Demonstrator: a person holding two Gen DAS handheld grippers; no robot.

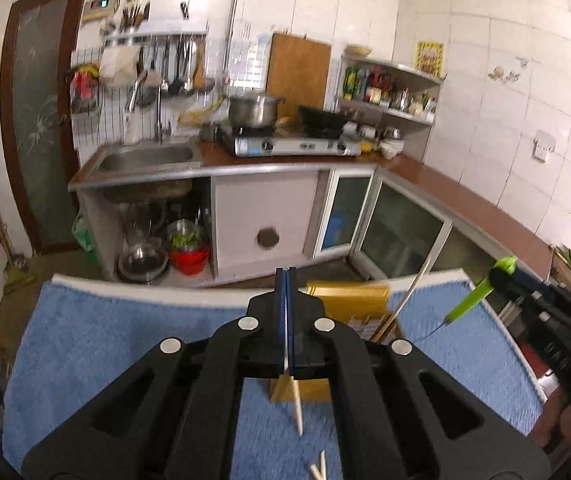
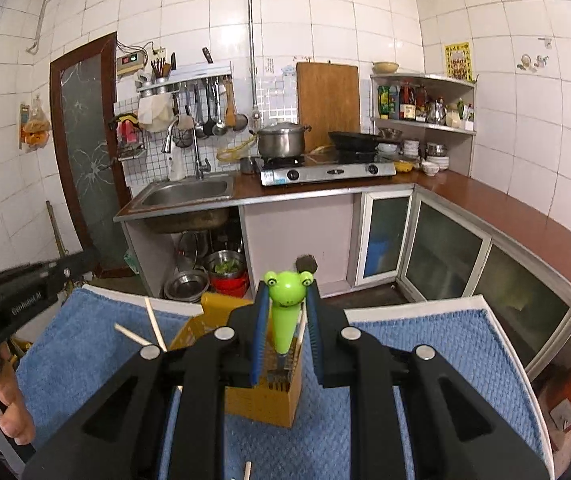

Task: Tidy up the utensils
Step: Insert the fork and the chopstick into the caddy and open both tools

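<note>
My left gripper (image 1: 286, 277) is shut on a pale chopstick (image 1: 297, 408) that runs between its blue pads and sticks out below them. It hovers over the open yellow box (image 1: 349, 300), where another chopstick (image 1: 405, 300) leans. My right gripper (image 2: 287, 294) is shut on the green frog-headed fork (image 2: 285, 320), tines pointing down toward the box (image 2: 263, 408). In the left wrist view the fork (image 1: 467, 302) and the right gripper (image 1: 525, 292) hang to the right of the box, above the towel. The left gripper (image 2: 45, 280), held by a hand (image 2: 13, 408), shows at the right wrist view's left edge.
A blue towel (image 1: 105, 340) covers the table; loose chopsticks (image 1: 318, 469) lie near its front. Beyond the table edge are kitchen cabinets, a sink (image 2: 189, 192), a gas stove (image 2: 325, 172) with pots, and a brown counter (image 2: 525, 216) along the right.
</note>
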